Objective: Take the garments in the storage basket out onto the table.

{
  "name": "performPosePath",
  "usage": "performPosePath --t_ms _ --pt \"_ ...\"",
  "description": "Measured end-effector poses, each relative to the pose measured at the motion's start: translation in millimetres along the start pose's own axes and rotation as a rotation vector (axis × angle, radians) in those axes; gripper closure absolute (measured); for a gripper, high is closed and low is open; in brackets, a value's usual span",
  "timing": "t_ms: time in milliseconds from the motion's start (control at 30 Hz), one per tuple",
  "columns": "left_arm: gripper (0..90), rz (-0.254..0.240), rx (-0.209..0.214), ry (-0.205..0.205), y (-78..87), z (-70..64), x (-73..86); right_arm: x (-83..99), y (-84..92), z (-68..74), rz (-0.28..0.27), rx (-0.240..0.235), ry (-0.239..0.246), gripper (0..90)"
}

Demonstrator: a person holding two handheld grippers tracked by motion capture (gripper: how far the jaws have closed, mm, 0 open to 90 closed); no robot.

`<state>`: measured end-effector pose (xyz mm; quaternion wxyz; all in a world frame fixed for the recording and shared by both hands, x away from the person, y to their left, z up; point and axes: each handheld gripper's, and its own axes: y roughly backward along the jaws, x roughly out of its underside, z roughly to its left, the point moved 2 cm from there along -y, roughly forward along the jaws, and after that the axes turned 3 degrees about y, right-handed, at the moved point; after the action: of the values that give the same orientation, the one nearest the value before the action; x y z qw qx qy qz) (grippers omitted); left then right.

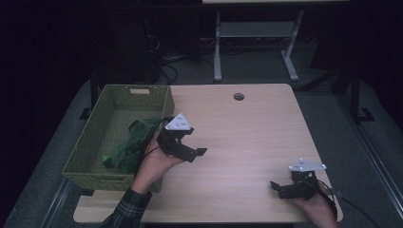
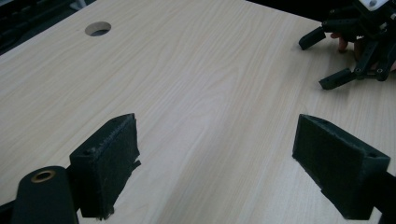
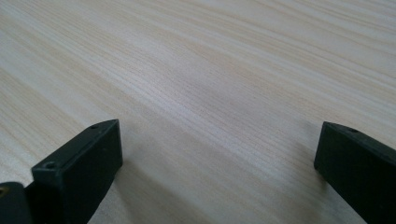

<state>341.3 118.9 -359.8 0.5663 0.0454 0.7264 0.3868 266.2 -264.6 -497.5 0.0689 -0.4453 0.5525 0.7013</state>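
The left claw (image 1: 190, 148) hovered with its jaws wide apart and empty above the wooden surface (image 1: 247, 128), just beside the green basket (image 1: 95, 128) that held a green cloth (image 1: 130, 145). The right claw (image 1: 281, 188), jaws likewise apart and empty, sat low over the surface near its front right corner, well apart from the basket.

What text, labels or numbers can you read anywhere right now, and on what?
None readable.
Left gripper plate: small dark marks, too small to read.
Right gripper plate: the same, too small.
Basket rim tag: pale, blurred, no legible text.
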Motion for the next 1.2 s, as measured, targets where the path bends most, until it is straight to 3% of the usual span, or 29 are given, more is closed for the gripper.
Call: performPosePath --t_ms 533,867,1200 --pt "13.8 0.025 -0.056 0.025 33.9 32.9 -4.5 -0.1 -0.1 -0.3 -0.002 0.001 0.004 0.8" --pt "14.2 0.036 -0.098 0.080 54.1 54.6 8.9 -0.1 -0.1 -0.2 -0.003 0.001 0.002 0.7" --pt "14.6 0.048 -0.187 0.144 84.1 80.5 27.1 -0.1 -0.1 0.2 -0.002 -0.004 0.006 0.8"
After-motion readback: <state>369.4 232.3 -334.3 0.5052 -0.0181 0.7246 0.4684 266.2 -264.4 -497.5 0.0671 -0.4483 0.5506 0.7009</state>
